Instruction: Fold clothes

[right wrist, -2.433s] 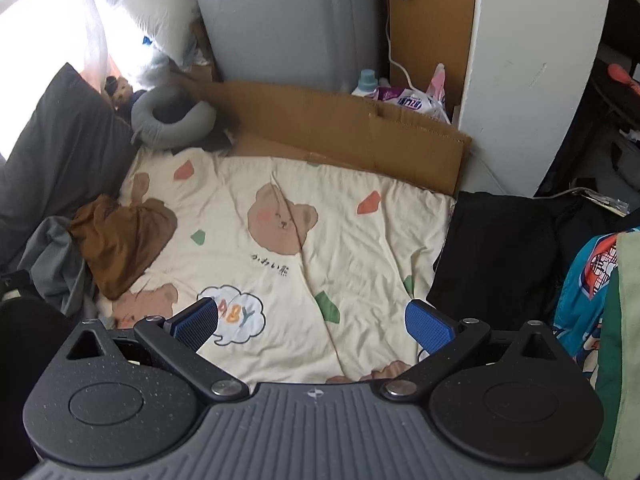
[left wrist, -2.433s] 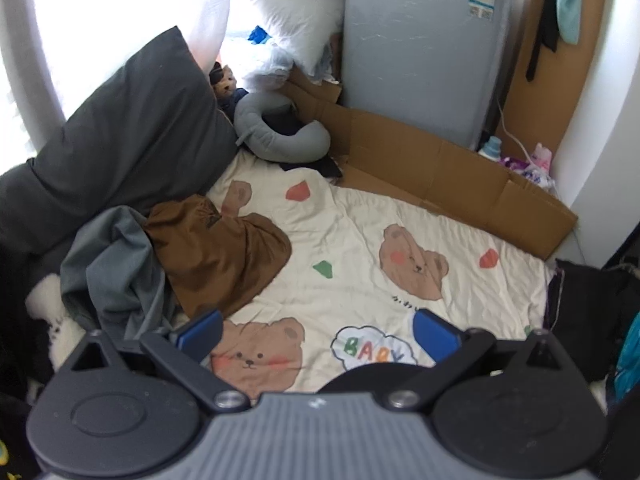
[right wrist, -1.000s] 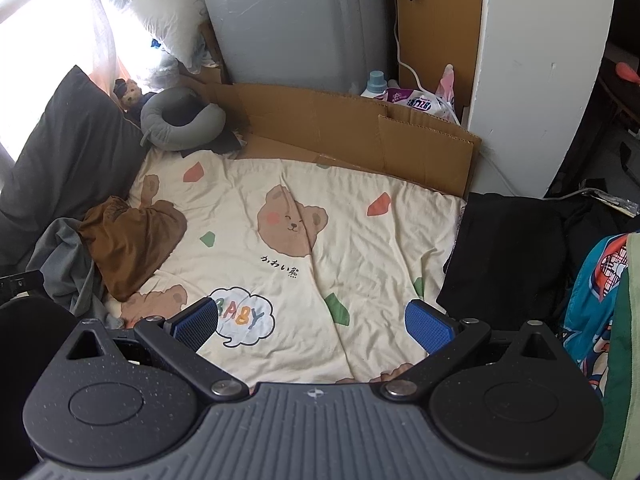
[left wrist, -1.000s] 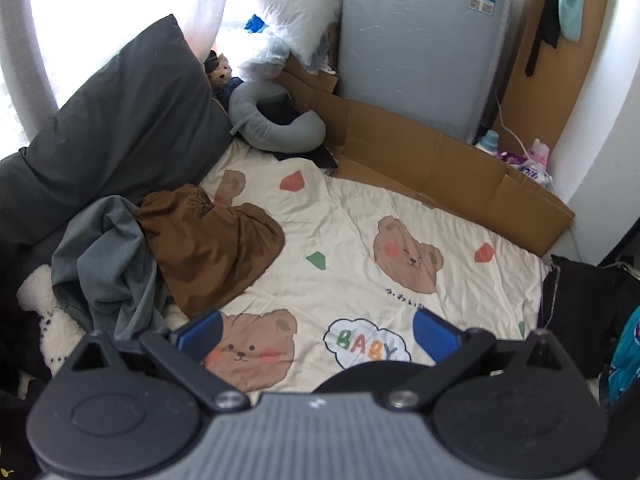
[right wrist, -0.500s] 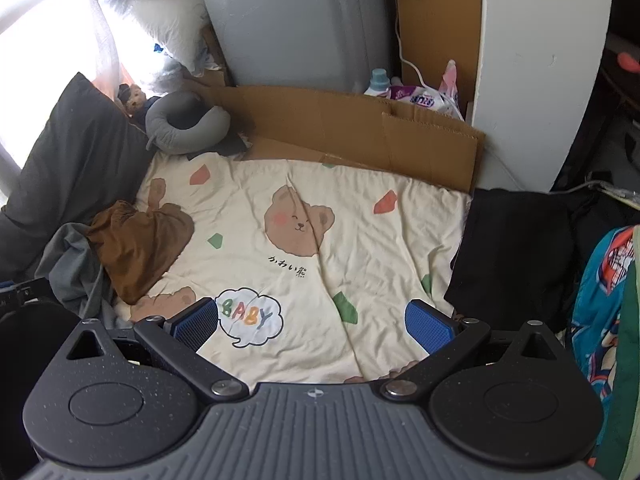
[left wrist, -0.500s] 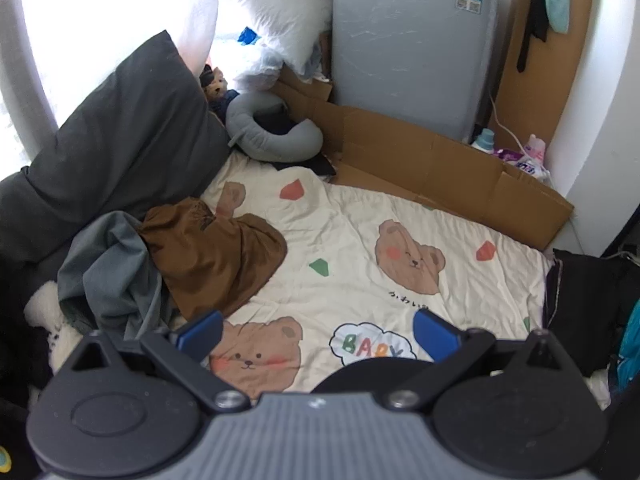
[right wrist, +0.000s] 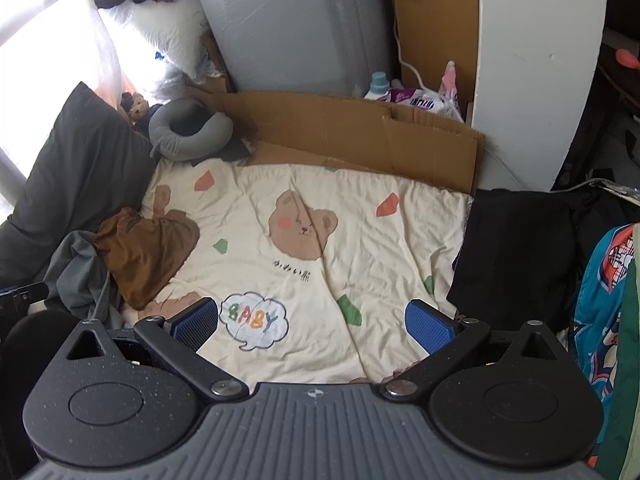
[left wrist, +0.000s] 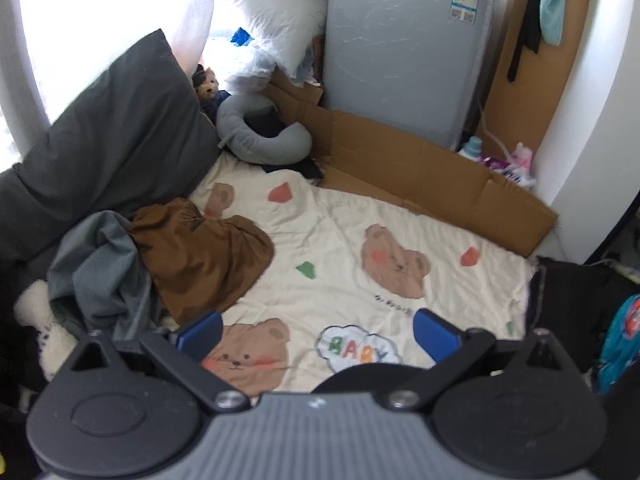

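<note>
Brown top [left wrist: 204, 264] is the obvious laundry here, crumpled in a heap at the left side of the bear-print blanket [left wrist: 332, 248], with a grey garment [left wrist: 96, 276] bunched up right against it, further left still. Both sit at the foot of the dark grey pillow [left wrist: 112, 148].

Left gripper [left wrist: 318, 334] has its jaws spread wide with nothing between them, just blanket showing in the gap. In that view the brown top lies just above and beyond the left blue pad, off to the left of the gap, not inside it.

Right gripper [right wrist: 314, 322] is the same deal, jaws wide apart and holding nothing. From its camera the brown top [right wrist: 146, 252] is in the middle left of the frame, well off to the left of the jaws, and the "BABY" cloud print sits between the pads.

Black clothing [right wrist: 516, 248] is draped at the right edge of the blanket. Cardboard [right wrist: 360, 136] runs along the far side, with a grey neck pillow [right wrist: 188, 130] in the upper left.
</note>
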The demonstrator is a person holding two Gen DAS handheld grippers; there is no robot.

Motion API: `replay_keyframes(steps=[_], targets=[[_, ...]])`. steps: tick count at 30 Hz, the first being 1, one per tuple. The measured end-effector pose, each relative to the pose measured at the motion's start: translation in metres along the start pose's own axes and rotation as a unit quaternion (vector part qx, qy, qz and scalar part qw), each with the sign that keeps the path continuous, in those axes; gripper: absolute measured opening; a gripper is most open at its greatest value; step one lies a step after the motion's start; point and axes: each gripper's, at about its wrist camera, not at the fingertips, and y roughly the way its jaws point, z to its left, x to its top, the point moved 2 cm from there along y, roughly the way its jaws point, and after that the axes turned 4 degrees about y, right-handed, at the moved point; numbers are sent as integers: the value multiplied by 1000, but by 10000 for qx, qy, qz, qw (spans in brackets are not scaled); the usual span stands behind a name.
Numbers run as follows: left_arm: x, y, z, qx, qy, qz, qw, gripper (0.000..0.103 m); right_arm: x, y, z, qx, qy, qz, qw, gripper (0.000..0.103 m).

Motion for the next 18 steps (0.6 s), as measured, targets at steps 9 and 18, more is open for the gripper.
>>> replay_keyframes(steps=[9,18], targets=[[18,-6,14,-46,178,-184,9997,102,14,-10,4,-81,1,-239,9997,103],[34,-1,44,36,-35,-306,9995,102,29,-8,18,-237,-246,-319,9989,103]])
